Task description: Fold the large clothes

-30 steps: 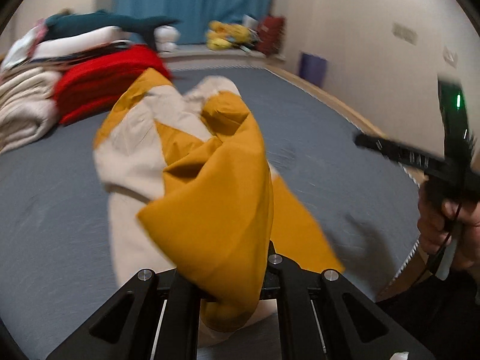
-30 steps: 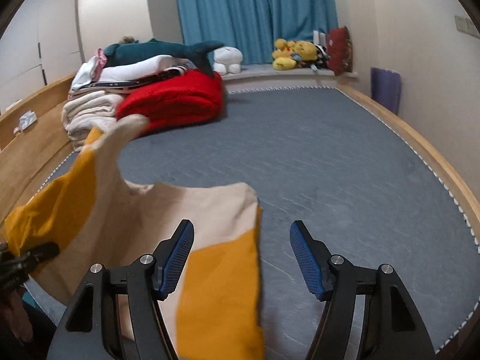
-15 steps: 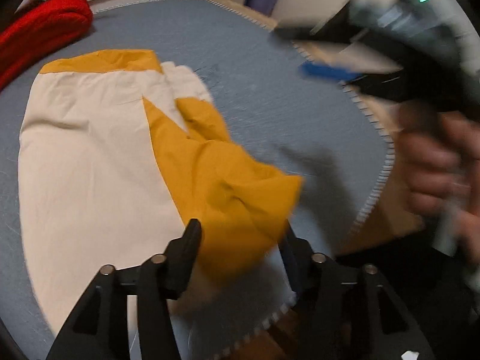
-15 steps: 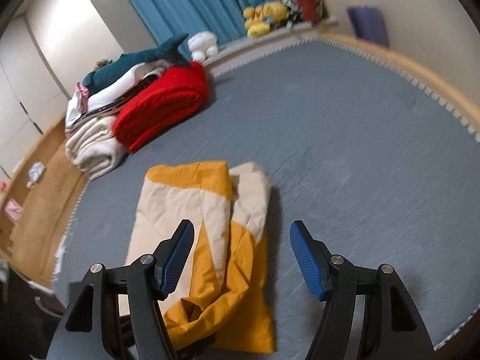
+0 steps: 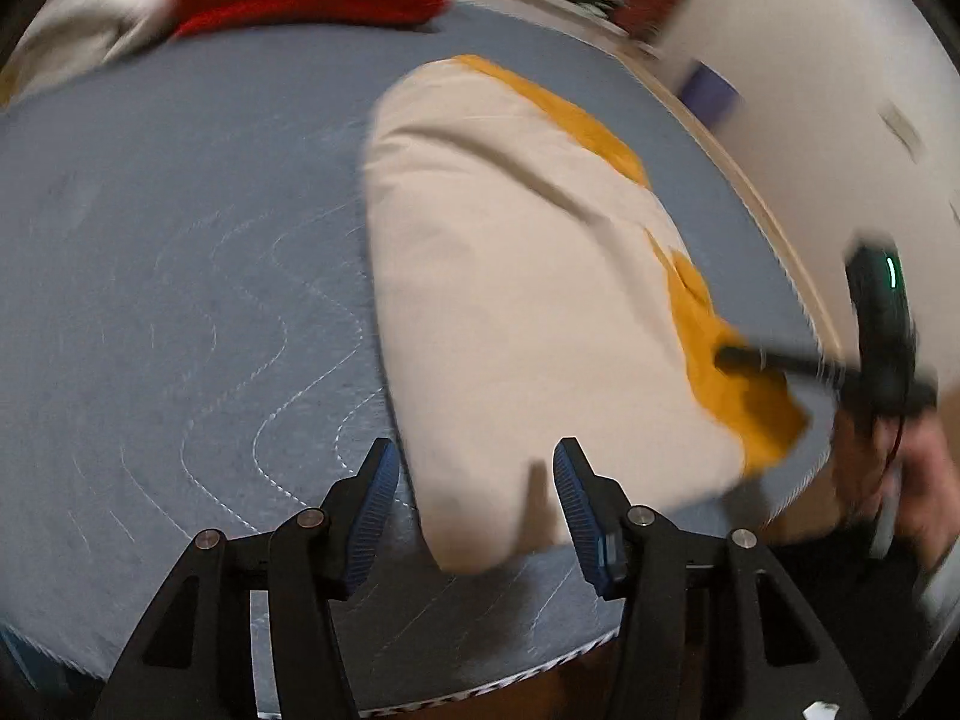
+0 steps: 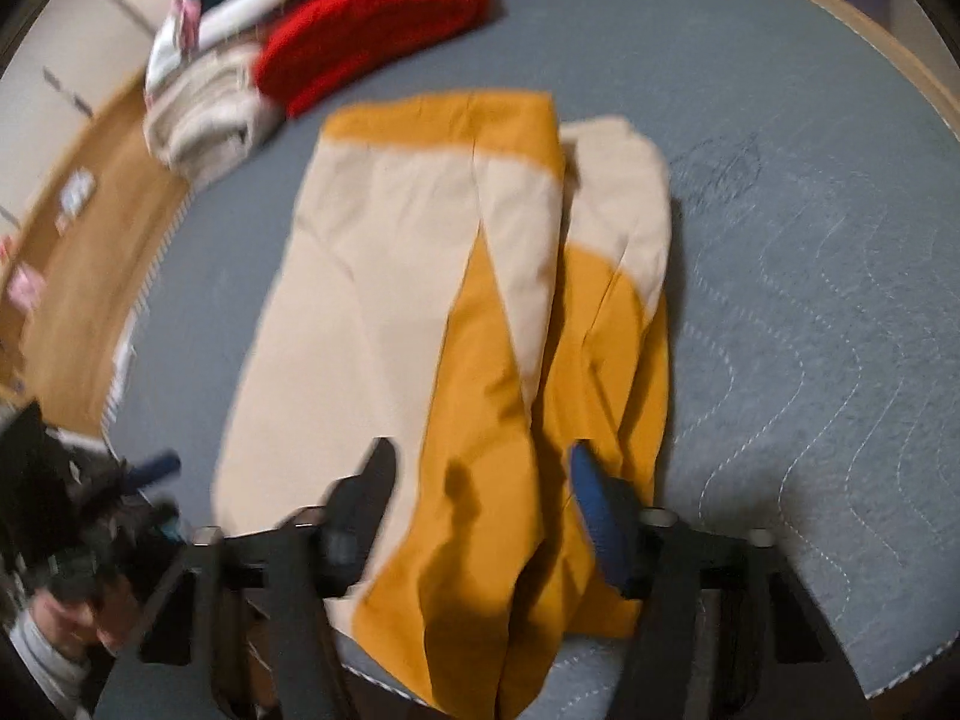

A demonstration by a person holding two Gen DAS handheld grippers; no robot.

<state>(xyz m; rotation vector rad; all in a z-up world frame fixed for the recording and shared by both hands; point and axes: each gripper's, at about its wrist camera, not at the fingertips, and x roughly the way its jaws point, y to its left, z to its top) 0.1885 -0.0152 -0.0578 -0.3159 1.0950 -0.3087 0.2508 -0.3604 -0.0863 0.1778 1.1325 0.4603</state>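
Left wrist view: left tool (image 5: 474, 498) stood half open, empty, above the near cream corner of the garment (image 5: 528, 300) lying flat on the bed (image 5: 180, 240). Right tool (image 6: 480, 498), jaws just closing, straddled the garment's mustard edge, apparently not yet pinching.

Black gripper (image 5: 474, 501) frames with silver screws, blue ribbed pads (image 5: 377, 501) inside the jaws, green status light.

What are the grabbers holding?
The left gripper, jaws just opened, holds nothing; the garment's cream end lies between them. The right gripper's jaws have just been closing over its mustard end; whether they grip cannot be told.
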